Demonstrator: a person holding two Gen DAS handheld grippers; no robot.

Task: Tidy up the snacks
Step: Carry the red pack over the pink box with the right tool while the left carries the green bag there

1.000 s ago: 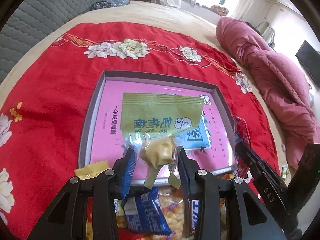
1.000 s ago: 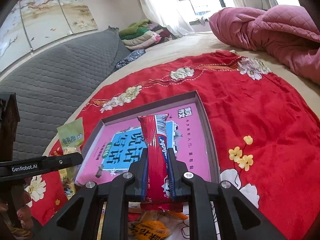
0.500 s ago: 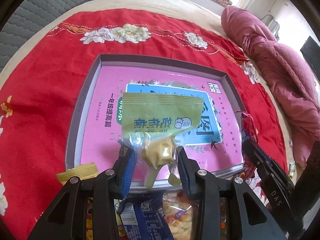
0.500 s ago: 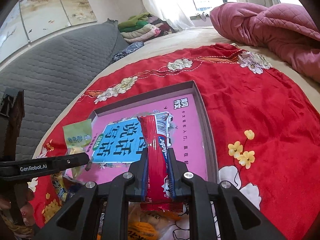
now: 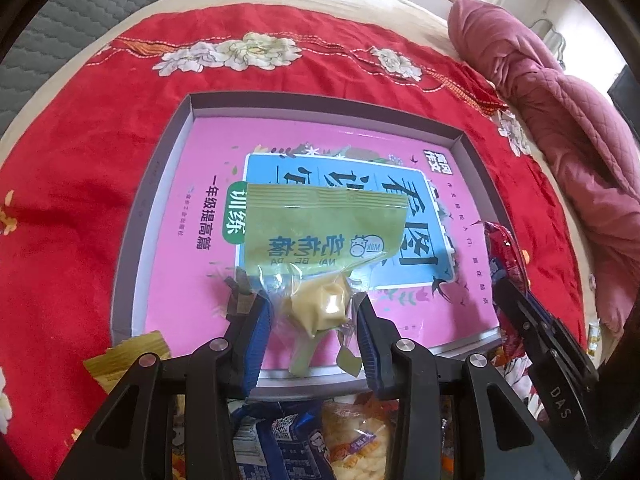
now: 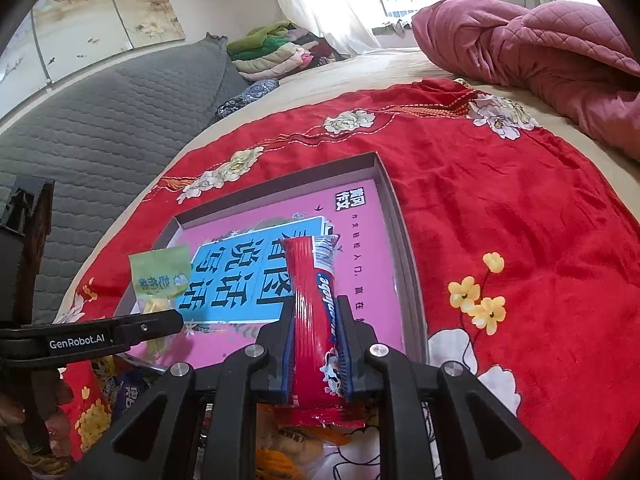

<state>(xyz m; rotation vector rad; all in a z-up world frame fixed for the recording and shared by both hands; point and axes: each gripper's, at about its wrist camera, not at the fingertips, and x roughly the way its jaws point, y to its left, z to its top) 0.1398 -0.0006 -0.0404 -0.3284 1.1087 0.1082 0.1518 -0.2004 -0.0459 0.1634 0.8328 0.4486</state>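
Over the grey tray [image 5: 160,216], left gripper [image 5: 312,312] is clamped on the green snack packet [image 5: 320,224]; right gripper [image 6: 316,344] pinches the red stick [image 6: 312,280]. Better lower each flat, apart, before letting go.

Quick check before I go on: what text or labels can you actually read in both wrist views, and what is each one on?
"GenRobot.AI": side of the left tool.
"DAS": side of the right tool.
"Milk", "NAI BE DA", seen upside down: green snack packet.
Latin lettering on the red stick pack: sideways, not clearly legible.
Large Chinese characters on the pink book in the tray: upside down; small print unreadable.
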